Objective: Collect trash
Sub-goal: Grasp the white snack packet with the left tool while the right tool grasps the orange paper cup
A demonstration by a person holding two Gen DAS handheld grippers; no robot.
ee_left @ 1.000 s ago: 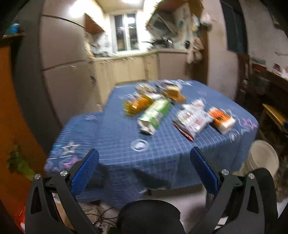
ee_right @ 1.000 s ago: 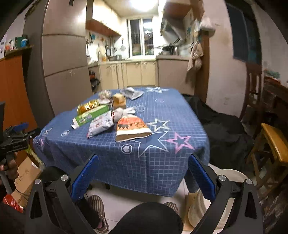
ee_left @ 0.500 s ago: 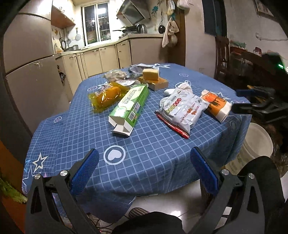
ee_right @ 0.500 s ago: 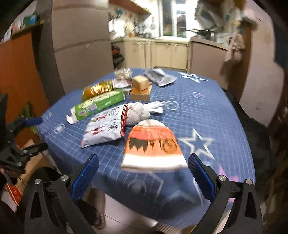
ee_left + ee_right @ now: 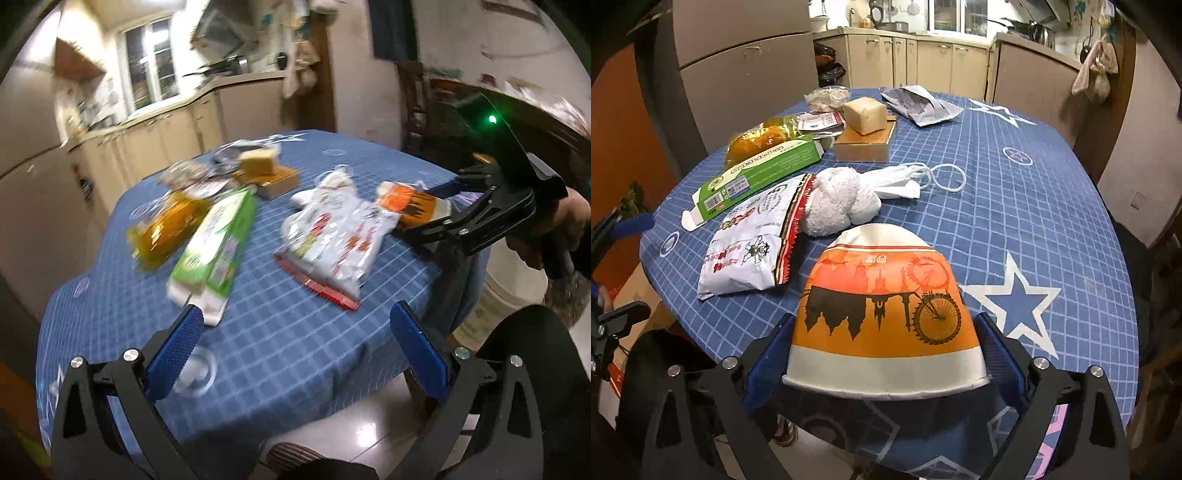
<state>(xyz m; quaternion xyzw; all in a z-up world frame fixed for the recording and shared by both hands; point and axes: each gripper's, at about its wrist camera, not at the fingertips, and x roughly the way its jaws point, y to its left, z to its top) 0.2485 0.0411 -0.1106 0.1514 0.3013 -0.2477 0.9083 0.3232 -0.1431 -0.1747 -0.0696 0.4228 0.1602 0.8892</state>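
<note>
Landmark: paper cup (image 5: 884, 314), orange and white, on its side at the table's (image 5: 1052, 206) near edge.

- Your right gripper (image 5: 884, 354): blue pads flank the cup's rim, left pad against it; whether they grip it, you cannot tell.
- Your left gripper (image 5: 295, 347): fingers spread wide, holding nothing, low at the table edge, well apart from the cup.
- White snack bag (image 5: 750, 245): just left of the cup.
- Towel ball (image 5: 838, 201): just beyond the cup.
- Green carton (image 5: 761, 173): farther left, past the bag.
- Brown box (image 5: 864, 144): well beyond the cup.
</note>
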